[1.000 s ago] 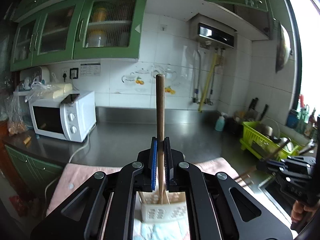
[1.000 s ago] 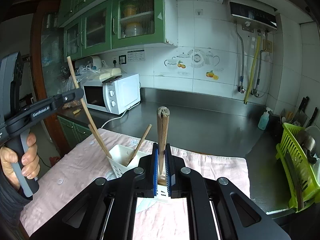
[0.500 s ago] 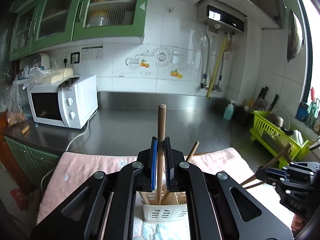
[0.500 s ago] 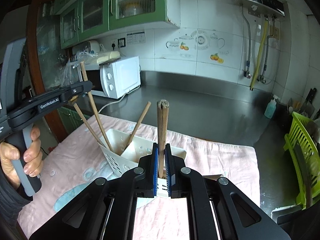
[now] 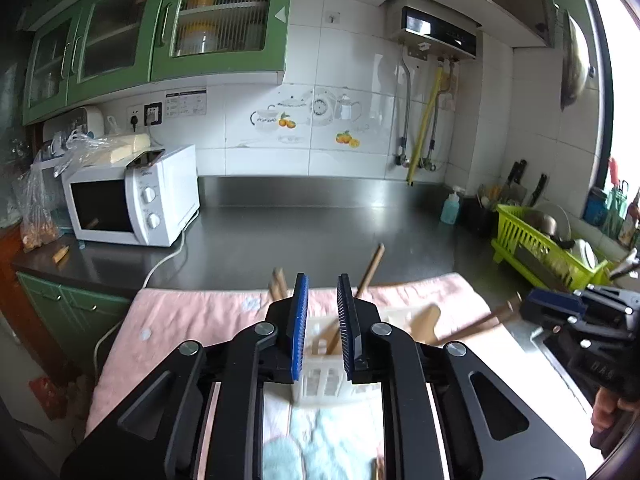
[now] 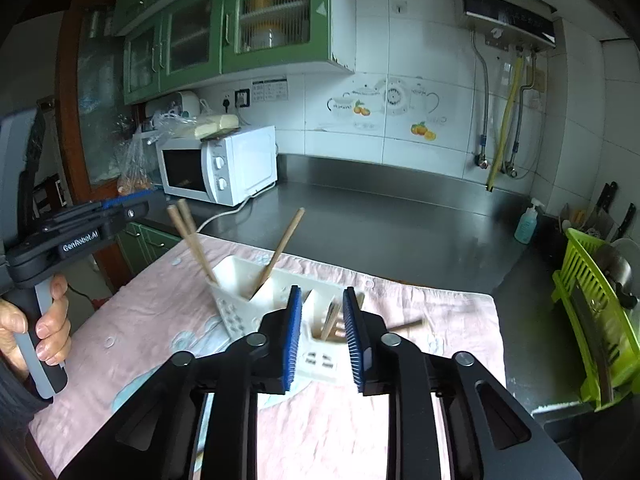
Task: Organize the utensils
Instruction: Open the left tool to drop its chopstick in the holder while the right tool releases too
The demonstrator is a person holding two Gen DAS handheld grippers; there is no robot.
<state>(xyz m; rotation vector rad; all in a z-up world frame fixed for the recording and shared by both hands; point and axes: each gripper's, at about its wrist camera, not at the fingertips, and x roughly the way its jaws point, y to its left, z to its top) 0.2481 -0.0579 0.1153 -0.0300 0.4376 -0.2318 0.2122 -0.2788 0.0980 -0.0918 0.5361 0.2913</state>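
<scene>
A white slotted utensil holder (image 6: 256,300) stands on a pink cloth (image 6: 160,320). Wooden chopsticks (image 6: 192,244) lean out of its left compartment, and one more (image 6: 280,248) leans to the right. Wooden utensils (image 6: 332,320) rest in its right compartment, just beyond my right gripper (image 6: 320,300), which is open and empty. In the left wrist view my left gripper (image 5: 322,292) is open and empty above the holder (image 5: 332,380), with chopsticks (image 5: 370,268) standing in it. The right gripper's body (image 5: 580,320) shows at the right edge.
A white microwave (image 6: 220,164) stands at the back left on the steel counter (image 6: 400,232). A green dish rack (image 6: 592,320) with dishes is at the right, with a soap bottle (image 6: 526,222) and knives behind it. Green cabinets hang above.
Both grippers have opened and let go of the wooden utensils they held. The utensils now stand in the holder. Both grippers have come lower, towards the holder.
</scene>
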